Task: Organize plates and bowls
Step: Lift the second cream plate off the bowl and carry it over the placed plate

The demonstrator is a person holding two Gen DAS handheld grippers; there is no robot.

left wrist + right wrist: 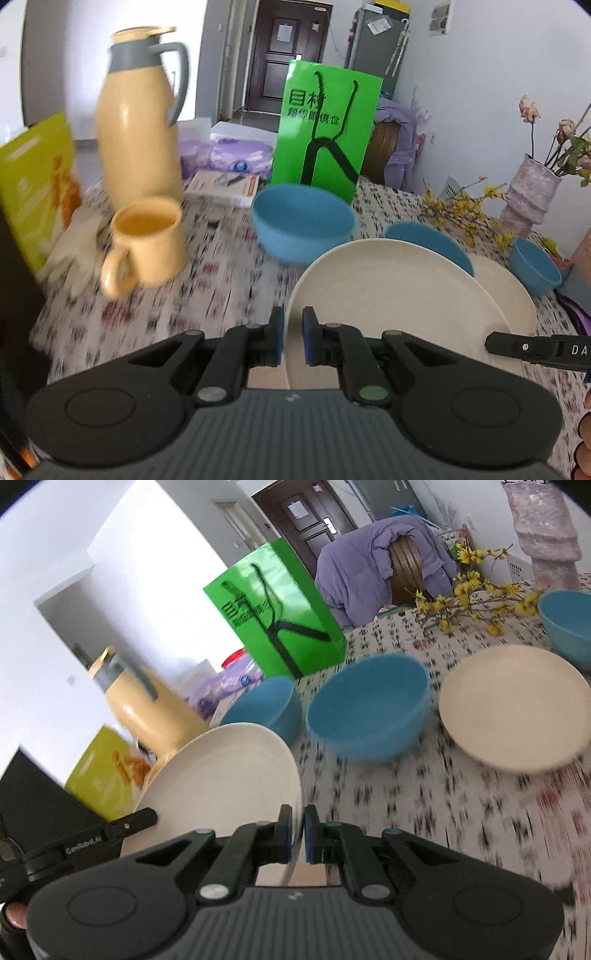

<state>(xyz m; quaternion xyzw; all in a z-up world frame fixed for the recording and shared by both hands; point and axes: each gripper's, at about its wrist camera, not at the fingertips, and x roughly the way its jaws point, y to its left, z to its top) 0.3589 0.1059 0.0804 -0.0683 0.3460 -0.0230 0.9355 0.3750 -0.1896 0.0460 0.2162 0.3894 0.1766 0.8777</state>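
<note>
Cream plate (391, 295) pinched by both claws.

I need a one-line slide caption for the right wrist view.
Both hand-held grippers grip one cream plate by its rim, near three blue bowls.

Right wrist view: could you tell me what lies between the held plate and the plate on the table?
A blue bowl sits between them, seen in the right wrist view.
</note>
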